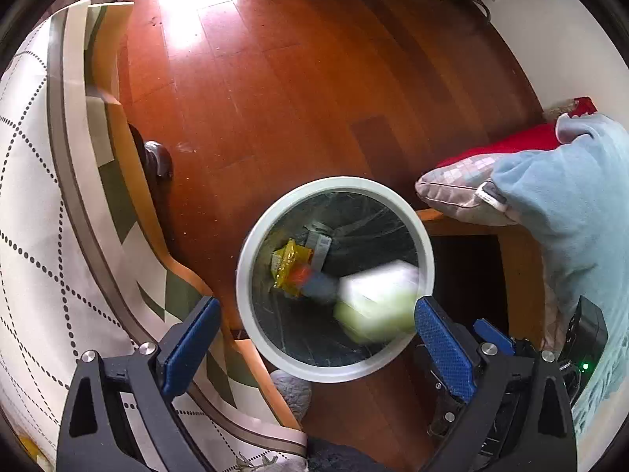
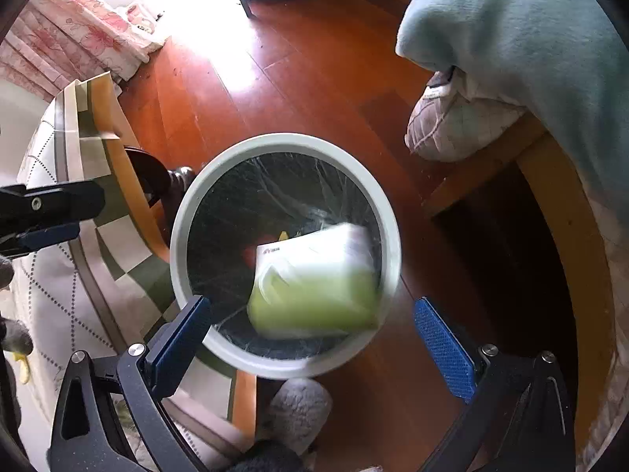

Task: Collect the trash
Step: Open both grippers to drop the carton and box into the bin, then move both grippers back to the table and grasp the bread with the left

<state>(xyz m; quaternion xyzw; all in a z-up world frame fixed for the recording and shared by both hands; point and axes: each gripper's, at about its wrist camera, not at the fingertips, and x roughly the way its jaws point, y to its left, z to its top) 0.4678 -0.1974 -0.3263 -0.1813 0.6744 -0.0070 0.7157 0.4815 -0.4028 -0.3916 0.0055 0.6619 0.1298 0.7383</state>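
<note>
Although motion blur smears its outline, the green-and-white packet (image 2: pixel 314 283) reads as a soft plastic pack, perhaps of tissues, and it sits in no grip at all: it appears in mid-air within the mouth of the trash bin (image 2: pixel 181 212), free of both claws. The right claw (image 2: pixel 310 314) stands spread wide with nothing between its blue pads, poised over the near rim. The left claw (image 1: pixel 314 314) is likewise wide open and empty, above the same bin, whose white rim (image 1: pixel 243 259) rings a dark liner.

Judging by its look, the packet is light, squashy and film-wrapped, so slippery rather than fragile. If it needed taking up again, a grip across its short width at the middle would suit best, closing gently until the film dimples; pinching a corner would likely let it slide out.

Down in the liner lie a yellow wrapper (image 1: pixel 289 261) and a blurred red-and-blue scrap (image 1: pixel 310 279), both thin and crinkly by appearance. The bin stands on the wooden floor (image 1: pixel 314 98) between the desk (image 1: pixel 31 216) with its patterned cloth and a cushion (image 1: pixel 460 192) under a pale blue blanket (image 1: pixel 570 212).
</note>
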